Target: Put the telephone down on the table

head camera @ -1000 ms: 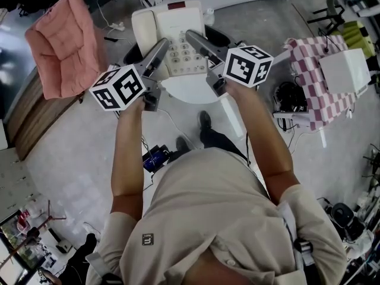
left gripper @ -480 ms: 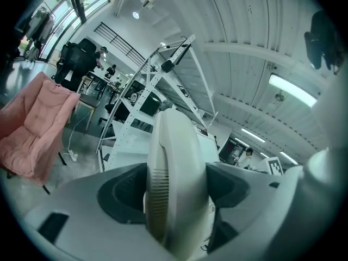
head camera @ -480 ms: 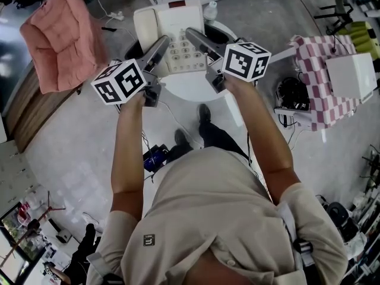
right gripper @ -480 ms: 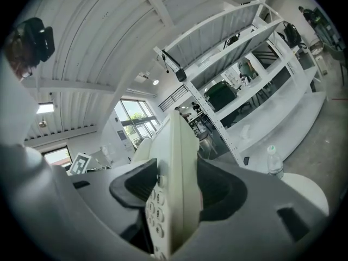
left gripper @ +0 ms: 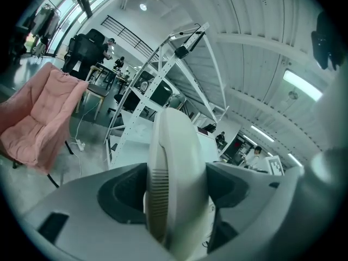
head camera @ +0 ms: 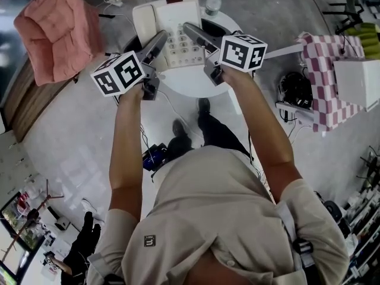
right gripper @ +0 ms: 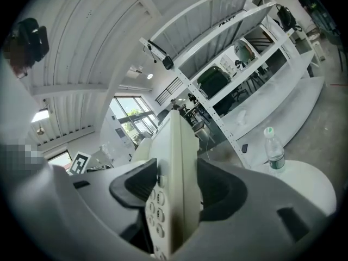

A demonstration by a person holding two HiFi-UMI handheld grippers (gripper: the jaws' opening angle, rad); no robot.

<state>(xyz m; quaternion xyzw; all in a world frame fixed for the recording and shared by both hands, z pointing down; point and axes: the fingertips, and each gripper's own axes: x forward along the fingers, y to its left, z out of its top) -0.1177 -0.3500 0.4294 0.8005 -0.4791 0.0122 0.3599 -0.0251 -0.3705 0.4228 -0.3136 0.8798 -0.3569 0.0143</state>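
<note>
A cream desk telephone [head camera: 175, 22] with its handset on the left and a keypad in the middle is held between both grippers, over the far part of a round white table [head camera: 191, 83]. My left gripper [head camera: 158, 43] is shut on its handset side; in the left gripper view the handset [left gripper: 174, 184] fills the gap between the jaws [left gripper: 176, 203]. My right gripper [head camera: 193, 33] is shut on the keypad side; in the right gripper view the telephone [right gripper: 174, 167] stands edge-on between the jaws [right gripper: 173, 200]. Whether the telephone touches the table is hidden.
A plastic water bottle [head camera: 212, 3] stands at the table's far edge, also seen as a bottle [right gripper: 274, 148] in the right gripper view. A pink armchair [head camera: 56, 31] is at the left. A checked cloth [head camera: 323, 70] with a white box [head camera: 359, 82] is at the right. White shelving [right gripper: 255, 64] stands behind.
Both grippers and the telephone have shifted a little farther away, over the table. The water bottle has come more fully into view. Both grips are unchanged.
</note>
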